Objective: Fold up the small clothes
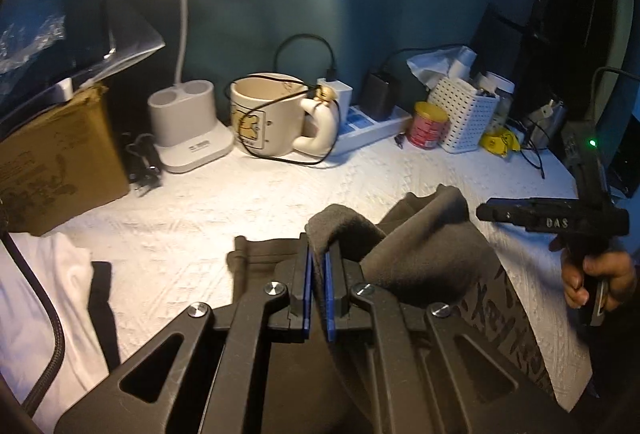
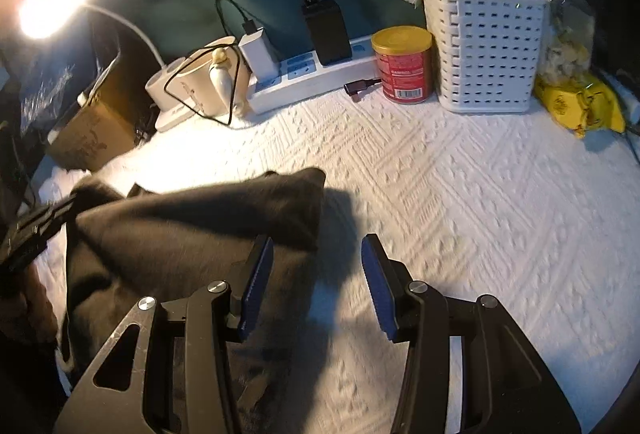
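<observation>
A white textured worktop (image 2: 460, 193) fills both views. The dark grey fleece garment (image 1: 420, 246) lies at lower centre, a fold clamped in the left gripper (image 1: 318, 258) fingers. The right gripper (image 2: 318, 274) fingers stand apart, empty.

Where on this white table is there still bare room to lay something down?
The widest bare patch of the table lies between the dark garment and the white basket with the red can. A smaller one lies between the garment and the mug. The back edge by the power strip is crowded.
</observation>
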A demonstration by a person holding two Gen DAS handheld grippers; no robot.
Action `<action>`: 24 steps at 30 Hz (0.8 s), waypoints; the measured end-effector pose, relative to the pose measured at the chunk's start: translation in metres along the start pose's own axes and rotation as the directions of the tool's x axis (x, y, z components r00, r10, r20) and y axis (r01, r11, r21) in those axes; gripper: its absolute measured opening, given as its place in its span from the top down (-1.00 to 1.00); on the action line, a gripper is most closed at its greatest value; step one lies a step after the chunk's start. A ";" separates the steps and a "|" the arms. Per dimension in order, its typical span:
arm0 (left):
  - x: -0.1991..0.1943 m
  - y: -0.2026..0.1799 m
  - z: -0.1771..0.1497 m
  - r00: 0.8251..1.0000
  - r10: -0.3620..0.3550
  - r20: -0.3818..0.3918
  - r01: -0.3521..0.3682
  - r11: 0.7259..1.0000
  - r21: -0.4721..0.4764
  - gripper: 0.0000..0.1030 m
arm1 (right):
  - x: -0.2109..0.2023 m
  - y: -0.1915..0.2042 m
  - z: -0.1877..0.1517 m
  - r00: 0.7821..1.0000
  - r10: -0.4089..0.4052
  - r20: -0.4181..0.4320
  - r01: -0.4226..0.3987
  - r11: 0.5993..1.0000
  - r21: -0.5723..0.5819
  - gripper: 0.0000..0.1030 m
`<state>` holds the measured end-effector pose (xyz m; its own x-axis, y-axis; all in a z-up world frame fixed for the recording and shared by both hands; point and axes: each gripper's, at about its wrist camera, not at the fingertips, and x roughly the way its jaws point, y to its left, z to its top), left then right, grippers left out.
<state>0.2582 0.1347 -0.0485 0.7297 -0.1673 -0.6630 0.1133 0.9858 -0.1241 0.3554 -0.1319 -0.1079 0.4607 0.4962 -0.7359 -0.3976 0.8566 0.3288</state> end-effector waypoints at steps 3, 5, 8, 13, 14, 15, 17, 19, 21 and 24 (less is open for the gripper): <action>0.000 0.003 -0.002 1.000 0.006 -0.004 -0.006 1.000 0.003 0.92 | 0.013 -0.006 0.007 0.999 0.049 -0.013 -0.048 0.998 0.047 0.05; 0.001 0.008 -0.005 1.000 0.010 -0.012 -0.010 1.000 -0.005 0.92 | 0.019 -0.006 0.010 0.997 0.072 -0.021 -0.071 0.995 0.064 0.05; 0.010 0.020 -0.012 0.998 -0.002 -0.062 -0.001 0.999 -0.048 0.92 | 0.028 -0.004 0.011 0.995 0.095 -0.032 -0.093 0.993 0.074 0.05; 0.032 0.044 -0.028 0.986 -0.064 -0.153 0.039 0.986 -0.162 0.92 | 0.036 0.007 0.007 0.991 0.123 -0.048 -0.122 0.992 0.025 0.70; 0.034 0.044 -0.029 0.985 -0.066 -0.157 0.039 0.985 -0.167 0.92 | 0.036 0.008 0.006 0.993 0.111 -0.038 -0.110 0.994 0.013 0.78; 0.033 0.043 -0.029 0.986 -0.063 -0.151 0.037 0.985 -0.171 0.91 | 0.032 0.010 0.006 0.994 0.104 -0.019 -0.104 0.995 0.001 0.84; 0.020 0.040 -0.024 0.994 -0.062 -0.090 0.044 0.982 -0.186 0.92 | 0.022 0.008 0.006 0.996 0.091 0.026 -0.091 0.996 -0.008 0.86; 0.004 0.041 -0.018 0.998 -0.065 -0.016 0.060 0.974 -0.219 0.92 | 0.008 0.003 0.006 0.992 0.094 0.088 -0.094 0.996 -0.002 0.88; -0.009 0.044 -0.015 0.997 -0.061 0.044 0.071 0.960 -0.270 0.92 | -0.003 0.000 0.006 0.987 0.081 0.138 -0.081 0.997 -0.007 0.91; 0.004 0.053 -0.023 1.000 -0.010 -0.006 0.008 0.956 -0.293 0.92 | -0.008 -0.010 0.006 0.987 -0.019 0.159 0.023 1.000 -0.017 1.00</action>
<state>0.2522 0.1863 -0.0748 0.7246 -0.1770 -0.6661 -0.0839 0.9366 -0.3401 0.3604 -0.1439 -0.1024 0.5883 0.4956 -0.6389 -0.4009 0.8650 0.3017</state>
